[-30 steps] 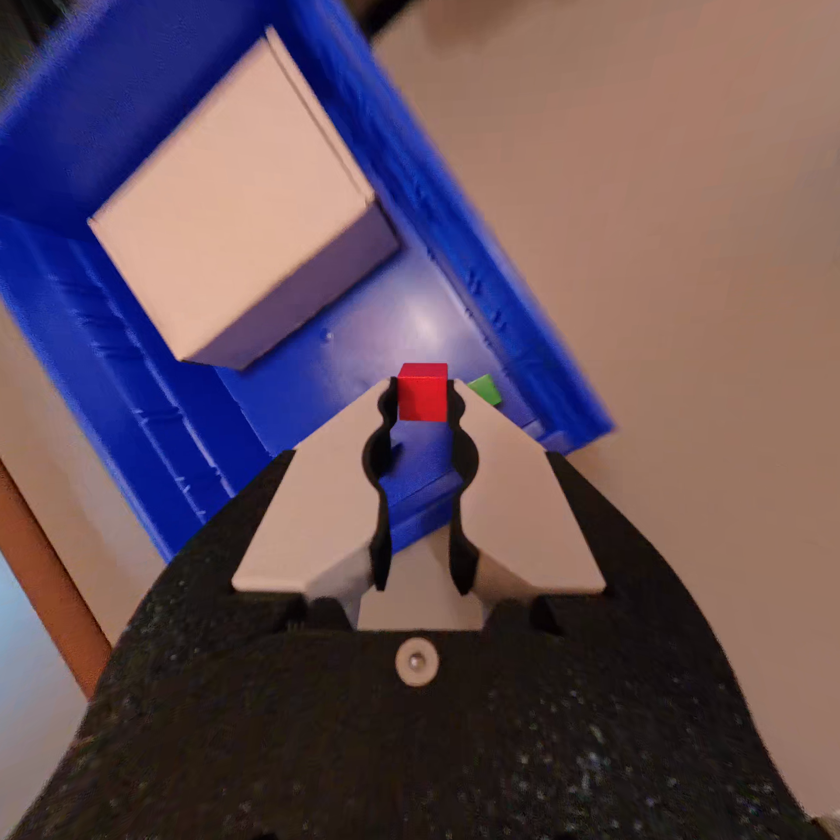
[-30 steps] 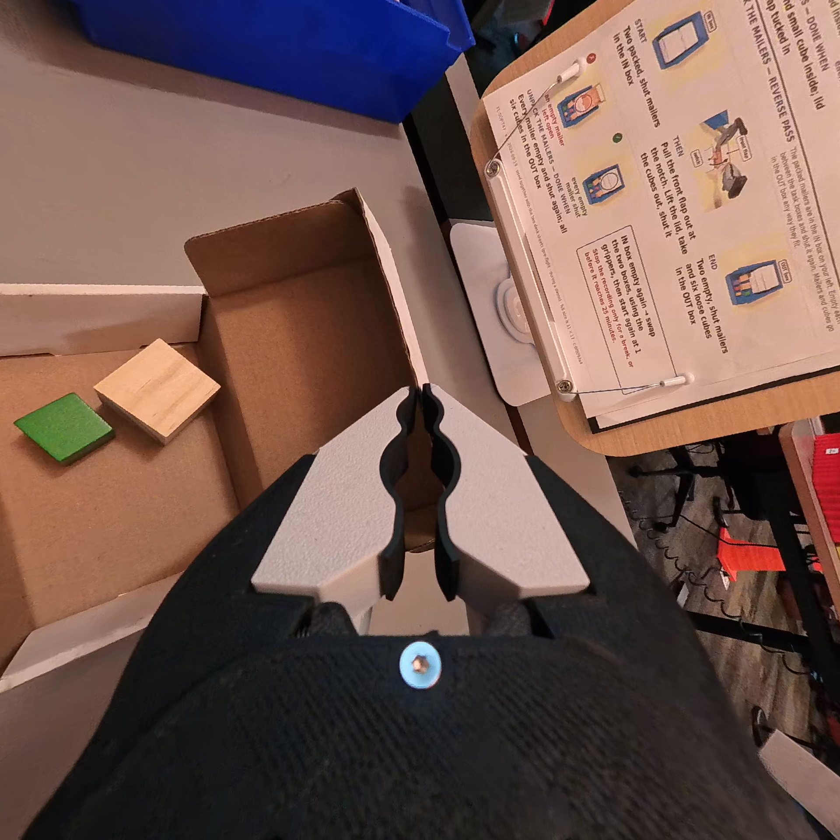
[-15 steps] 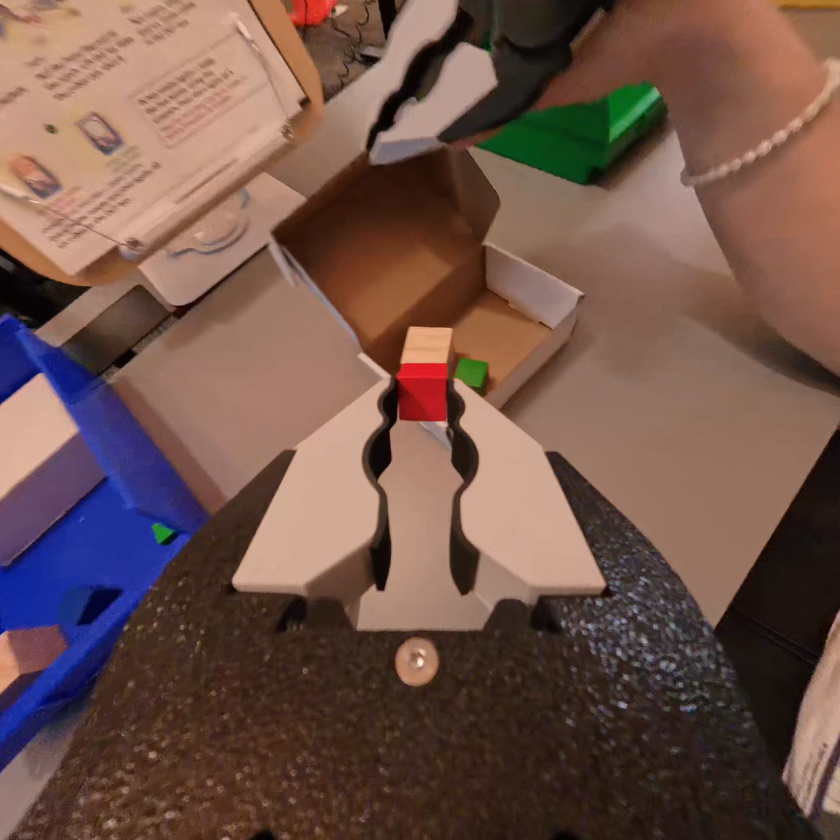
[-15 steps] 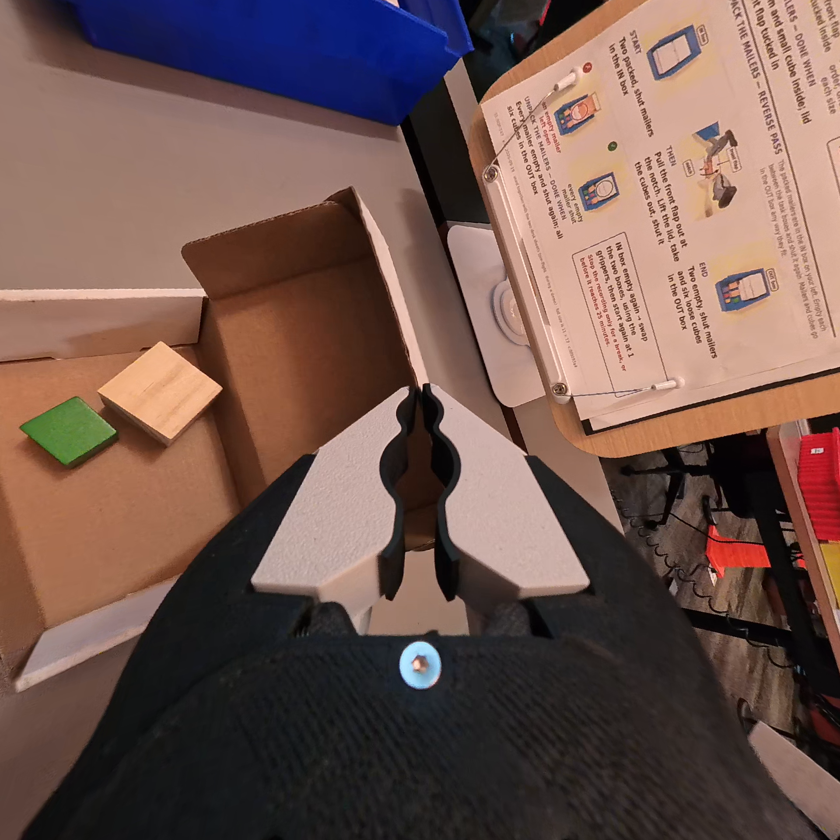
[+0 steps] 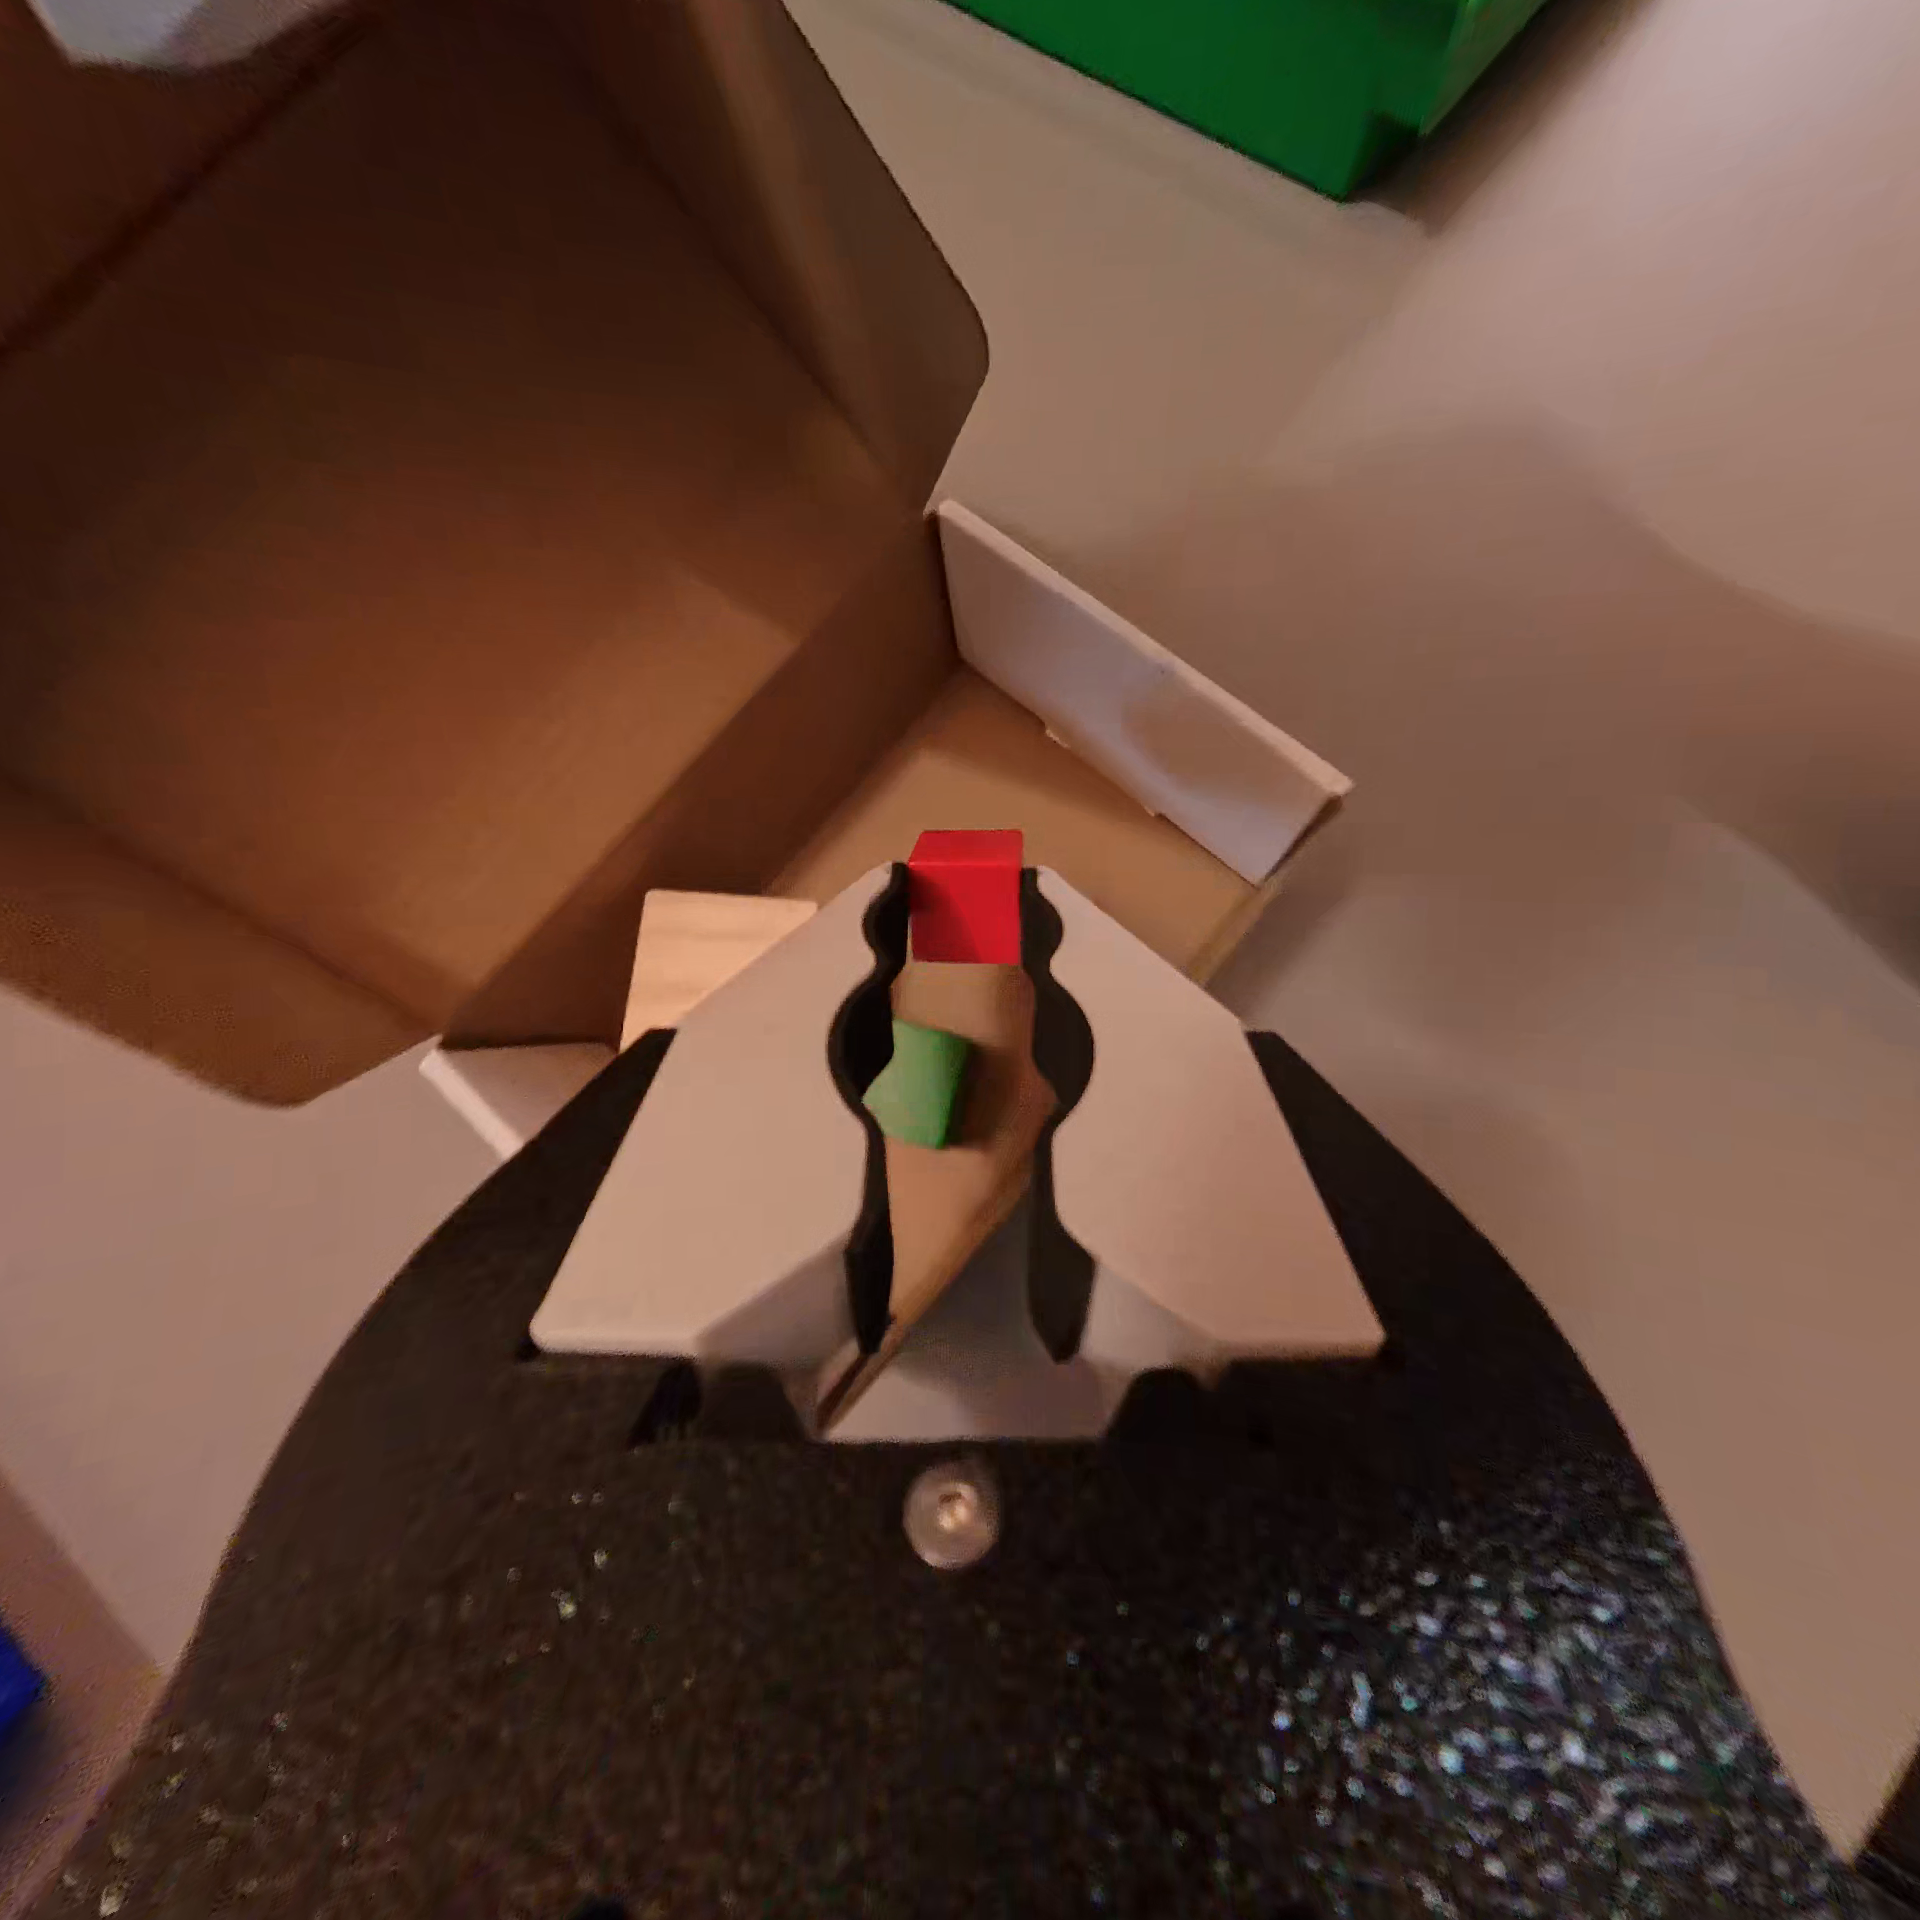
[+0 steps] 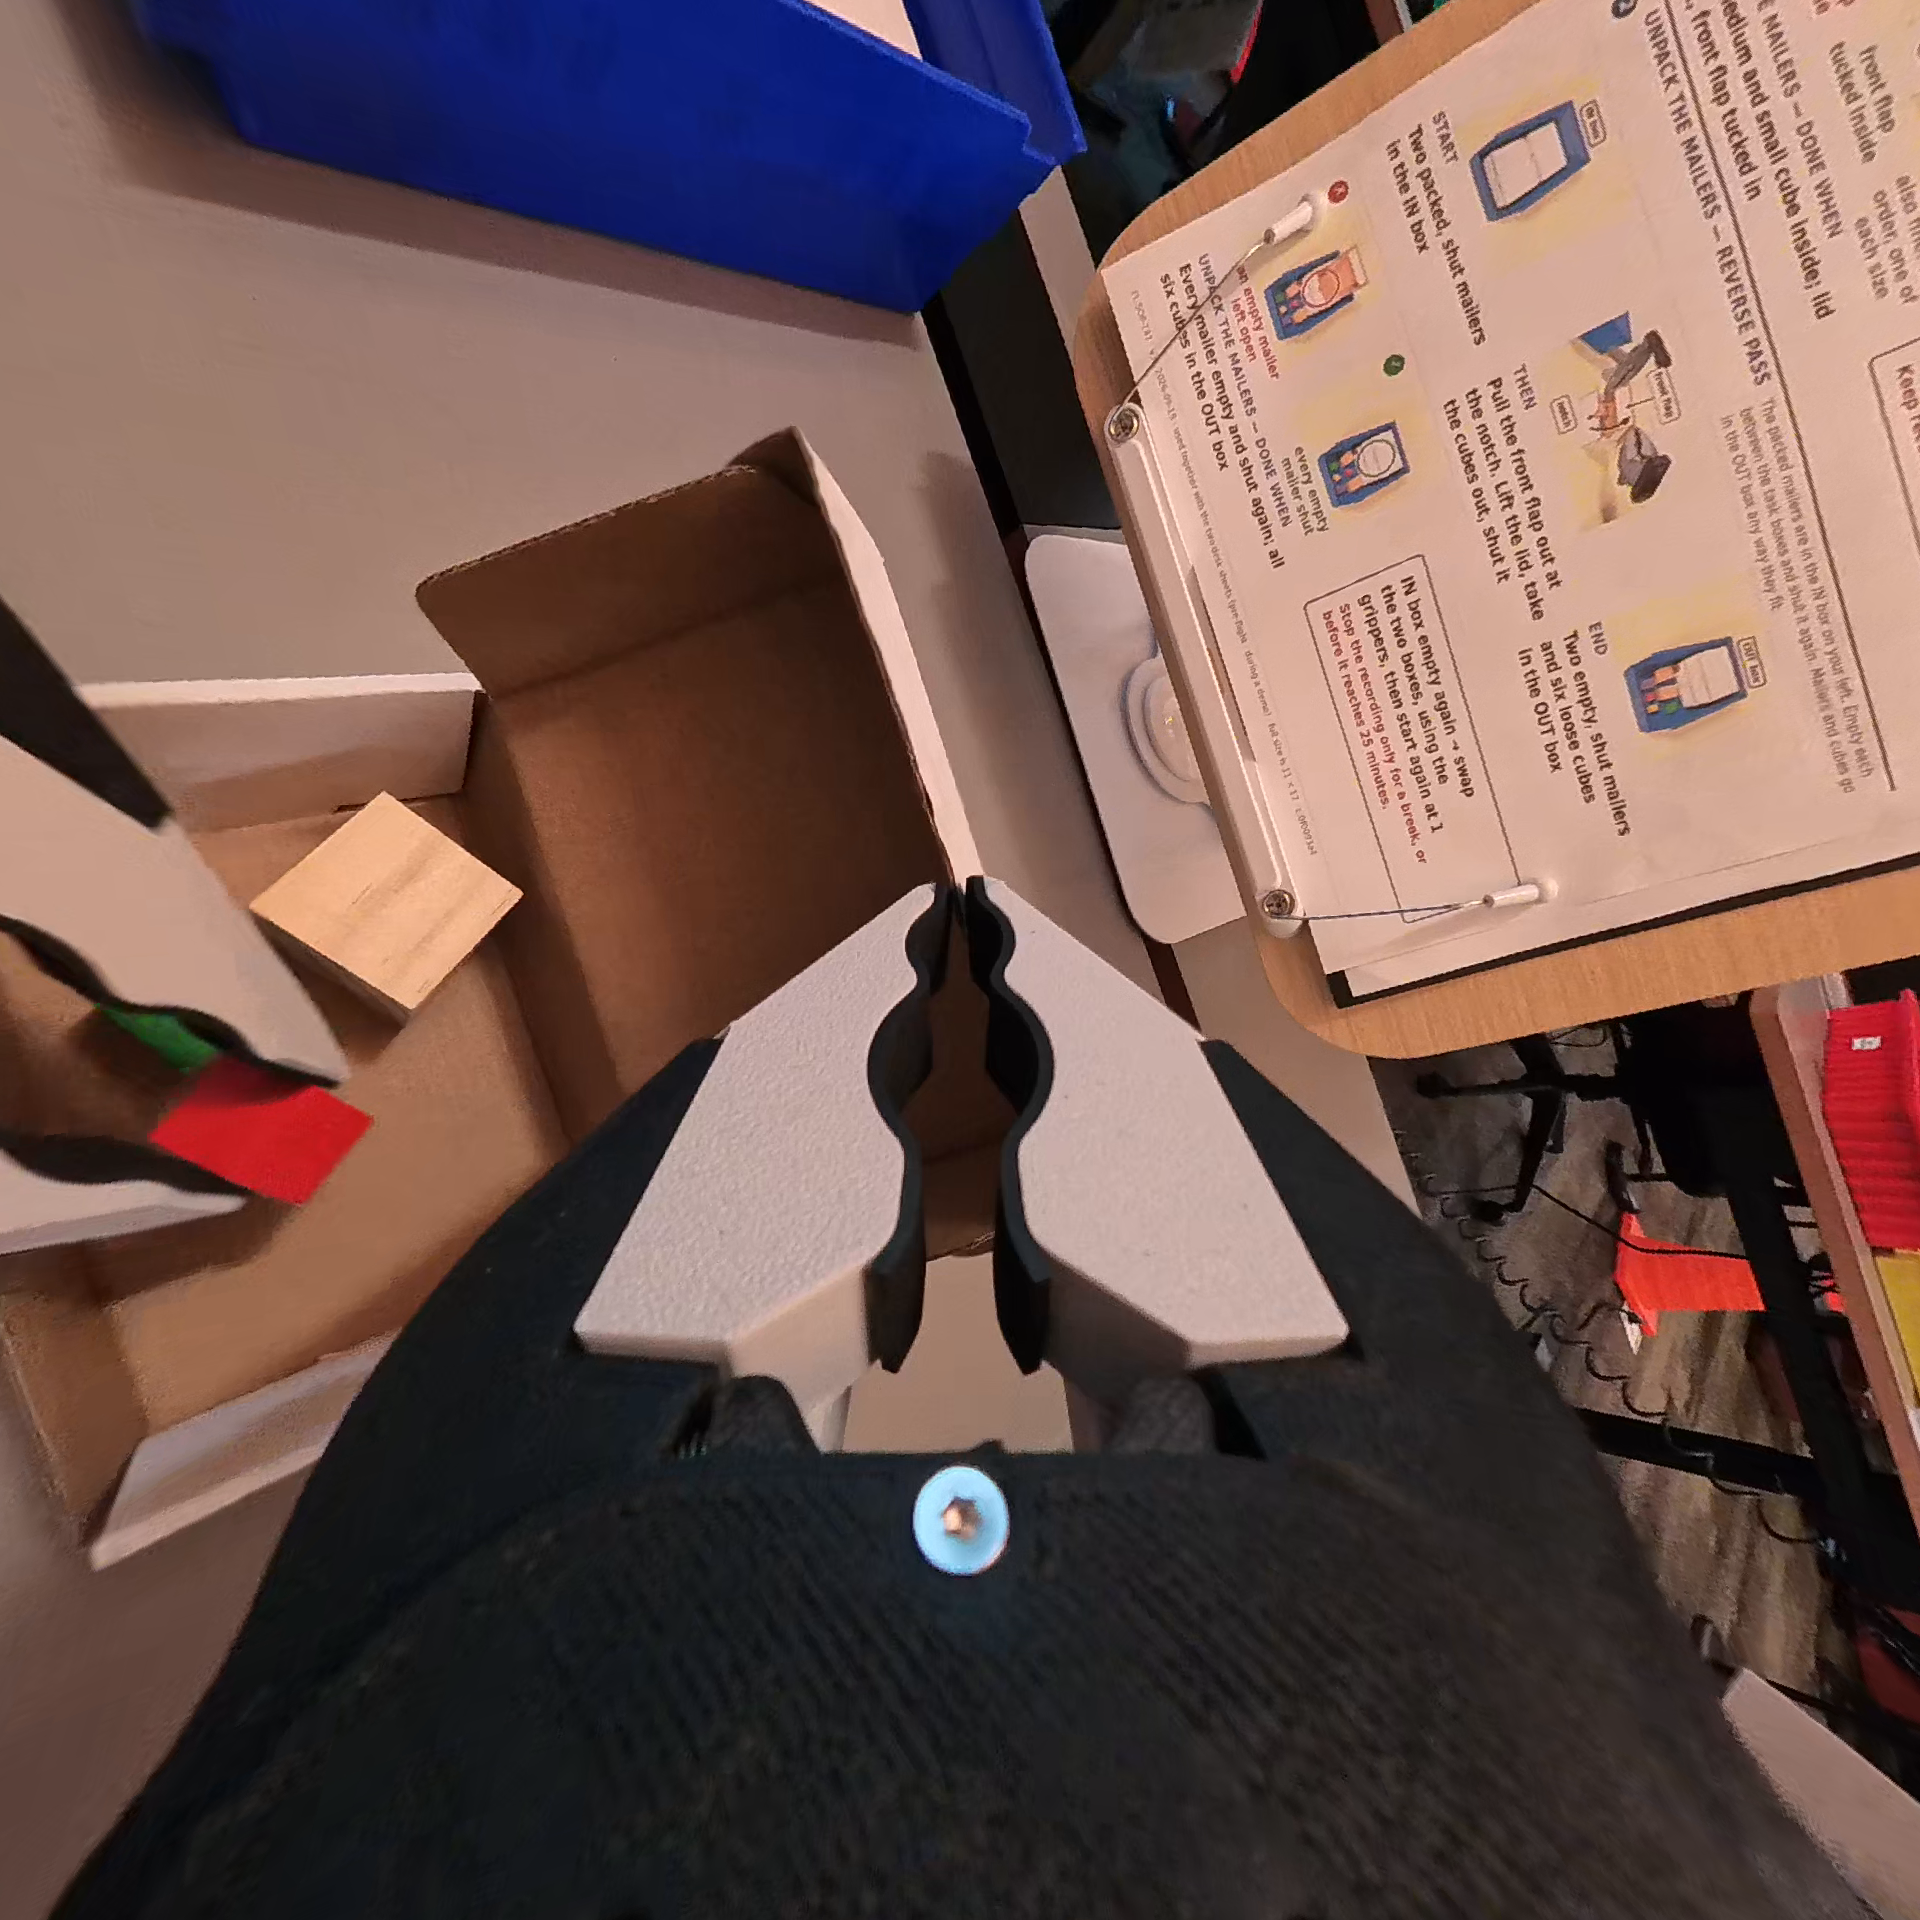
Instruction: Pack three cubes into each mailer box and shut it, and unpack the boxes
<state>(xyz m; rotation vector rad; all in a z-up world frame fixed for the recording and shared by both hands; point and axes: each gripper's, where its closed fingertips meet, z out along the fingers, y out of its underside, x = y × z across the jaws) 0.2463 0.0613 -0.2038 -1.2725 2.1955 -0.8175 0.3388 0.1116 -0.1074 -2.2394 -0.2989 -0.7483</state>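
An open mailer box [image 5: 1122,707] lies on the table with its brown lid [image 6: 707,790] standing up. A wooden cube [image 5: 707,956] and a small green cube [image 5: 920,1096] lie inside it. My left gripper [image 5: 966,894] is shut on a red cube [image 5: 964,896] and holds it just above the box floor, beside the green cube. In the right wrist view the left gripper [image 6: 286,1132] enters from the left with the red cube [image 6: 260,1138], near the wooden cube [image 6: 384,899]. My right gripper [image 6: 958,891] is shut on the lid's side edge.
A blue bin [image 6: 623,135] stands on the table behind the box. A green bin [image 5: 1247,94] is at the far side. A board with an instruction sheet [image 6: 1507,520] stands past the table's right edge, with floor clutter below.
My left gripper carried the red cube from the blue bin across to the open mailer box and lowered it inside. My right gripper stayed at the lid edge.
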